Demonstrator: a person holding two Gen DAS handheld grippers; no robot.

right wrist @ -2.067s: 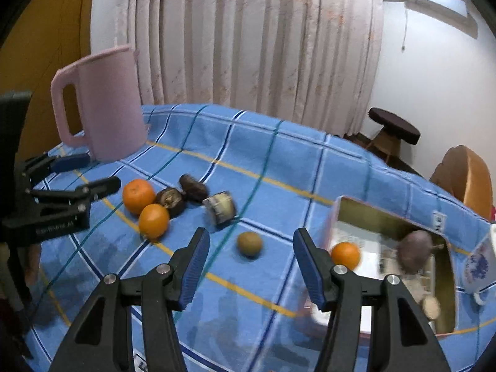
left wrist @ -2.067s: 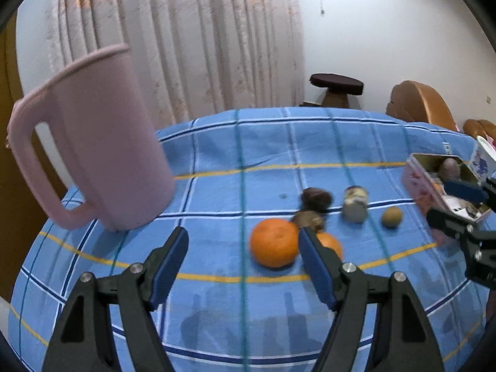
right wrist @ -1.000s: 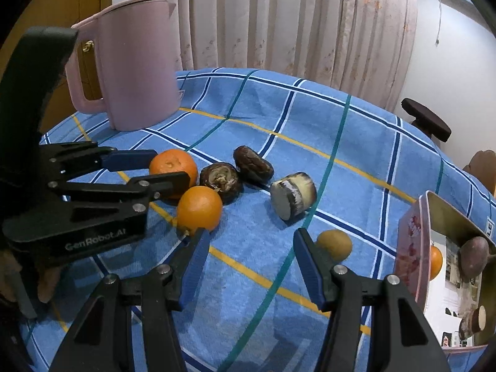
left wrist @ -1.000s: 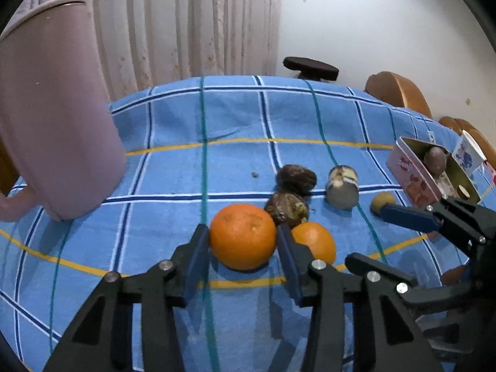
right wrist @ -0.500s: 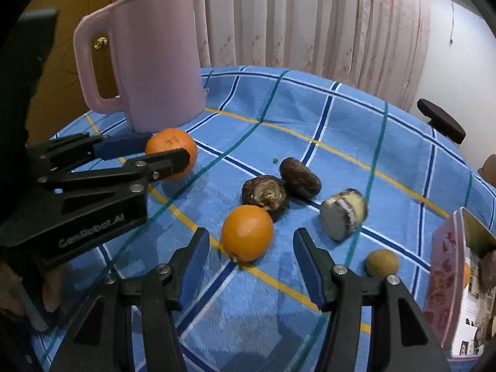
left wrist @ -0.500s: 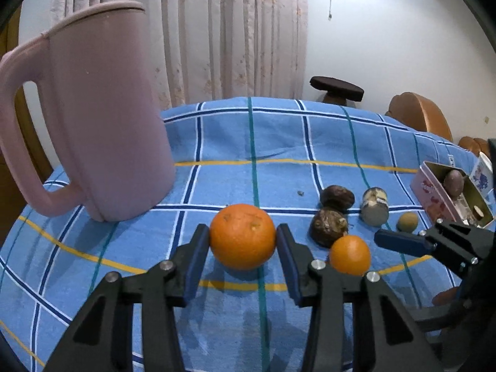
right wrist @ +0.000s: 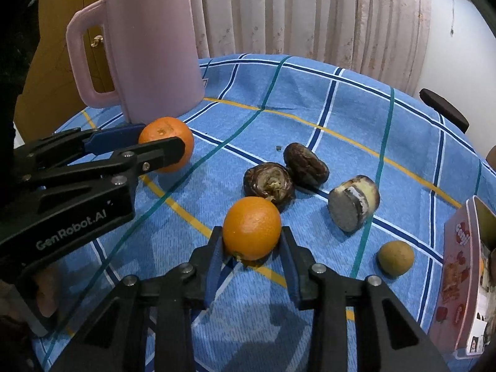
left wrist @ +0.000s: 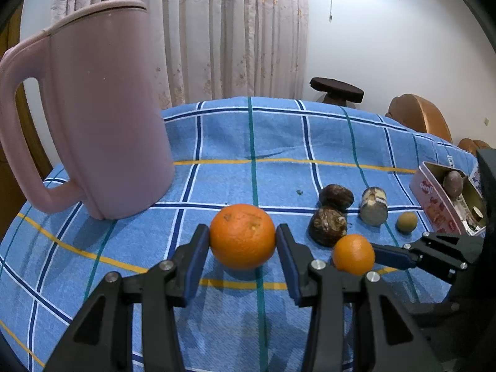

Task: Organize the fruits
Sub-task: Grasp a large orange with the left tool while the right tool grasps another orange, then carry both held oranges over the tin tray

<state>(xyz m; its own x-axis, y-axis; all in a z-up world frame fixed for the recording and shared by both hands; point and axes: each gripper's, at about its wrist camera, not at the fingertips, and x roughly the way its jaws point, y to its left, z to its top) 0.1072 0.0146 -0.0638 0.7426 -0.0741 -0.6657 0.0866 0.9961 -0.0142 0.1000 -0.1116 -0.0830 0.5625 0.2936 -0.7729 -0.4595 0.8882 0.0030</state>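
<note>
The left claw [left wrist: 243, 241] grips the big orange [left wrist: 242, 236], both blue pads pressed against its sides, just in front of the pink jug [left wrist: 93, 108] on the bench [left wrist: 279, 142] with its blue checked cloth. The right claw [right wrist: 251, 249] is closing on the small orange [right wrist: 251, 228]; its pads sit at the fruit's flanks and appear to touch it, with the fruit low over a yellow stripe of the cloth. Just beyond that orange lie two dark wrinkled fruits [right wrist: 269, 182], touching one another, and to their right a cut stub [right wrist: 353, 203] lies on its side. A small brown-green fruit [right wrist: 396, 258] sits alone near the pink tin [right wrist: 458, 282] at the right edge of the bench. In the left view the tin [left wrist: 434, 198] stands open, with a dark round fruit [left wrist: 453, 183] inside it. In the right view a hand [right wrist: 43, 291] shows beneath the left claw's body.
</note>
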